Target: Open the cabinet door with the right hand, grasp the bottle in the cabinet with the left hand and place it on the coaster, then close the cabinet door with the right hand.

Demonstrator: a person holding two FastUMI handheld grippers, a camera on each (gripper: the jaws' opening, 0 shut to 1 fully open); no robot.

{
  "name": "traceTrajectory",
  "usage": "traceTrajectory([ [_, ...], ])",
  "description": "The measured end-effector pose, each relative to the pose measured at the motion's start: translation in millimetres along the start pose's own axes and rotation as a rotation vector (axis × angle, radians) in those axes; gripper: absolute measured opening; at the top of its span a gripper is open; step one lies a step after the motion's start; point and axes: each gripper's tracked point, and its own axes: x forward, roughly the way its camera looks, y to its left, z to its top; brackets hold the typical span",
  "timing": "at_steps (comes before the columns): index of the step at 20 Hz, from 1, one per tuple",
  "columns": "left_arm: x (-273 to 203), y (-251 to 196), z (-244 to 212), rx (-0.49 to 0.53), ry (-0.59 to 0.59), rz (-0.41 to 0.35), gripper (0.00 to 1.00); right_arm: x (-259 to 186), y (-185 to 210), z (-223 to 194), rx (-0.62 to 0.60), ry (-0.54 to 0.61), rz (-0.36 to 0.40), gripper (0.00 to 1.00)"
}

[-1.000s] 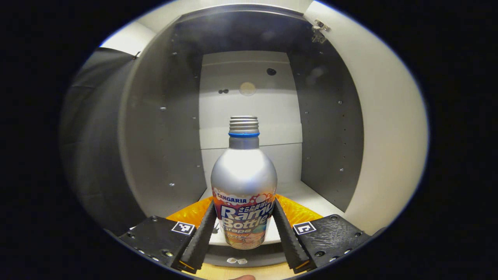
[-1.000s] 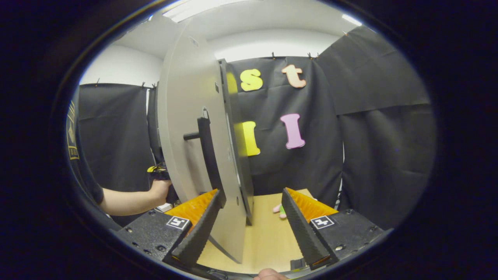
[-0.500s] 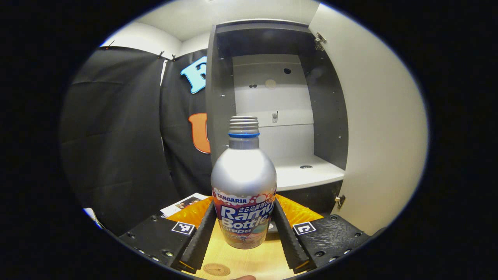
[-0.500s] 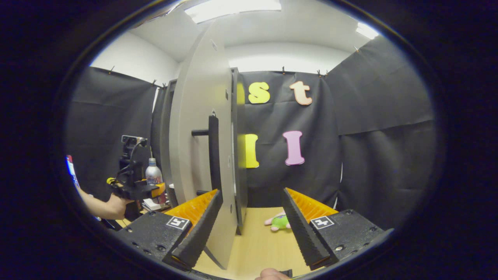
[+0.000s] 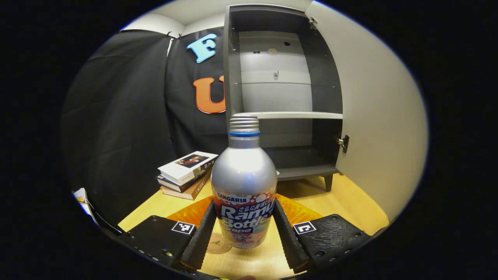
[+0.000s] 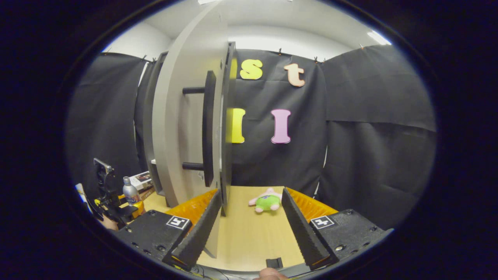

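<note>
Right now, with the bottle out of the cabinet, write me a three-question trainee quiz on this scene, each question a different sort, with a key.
1. True or false: the left gripper has both fingers pressed on the silver aluminium bottle with the blue neck ring.
2. Multiple choice: in the left gripper view, where is the round tan cork coaster? A) on the cabinet shelf B) on the wooden tabletop, low beside the bottle's base C) on the stack of books
3. Fill in: in the right gripper view, the right gripper is ____, its fingers on either side of the lower edge of the grey cabinet door with the black bar handle.

Key: 1 true; 2 B; 3 open
</note>
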Motion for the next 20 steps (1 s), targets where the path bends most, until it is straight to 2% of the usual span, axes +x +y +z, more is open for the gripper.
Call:
traceTrajectory([
  [3, 13.0, 28.0, -26.2, -0.012, -0.009, 0.044, 0.77, 9.2, 8.0, -29.2, -0.091, 0.064, -0.029, 0.99],
  [4, 17.7, 39.0, -33.8, -0.027, -0.013, 0.064, 0.77, 11.6, 8.9, -36.0, -0.088, 0.079, -0.033, 0.94],
  [8, 33.7, 75.7, -79.4, -0.119, 0.037, 0.131, 0.77, 17.9, 5.2, -70.2, -0.067, 0.176, -0.061, 0.99],
  [15, 48.3, 80.8, -109.1, -0.084, 0.020, 0.154, 0.77, 22.1, 5.6, -89.3, -0.121, 0.235, -0.106, 0.98],
  [19, 38.4, 84.1, -114.6, -0.050, -0.012, 0.172, 0.77, 22.7, 2.8, -89.2, -0.130, 0.243, -0.113, 0.98],
  [20, 40.6, 87.7, -115.4, -0.023, -0.013, 0.182, 0.89, 24.6, 3.3, -90.6, -0.136, 0.248, -0.113, 0.98],
])
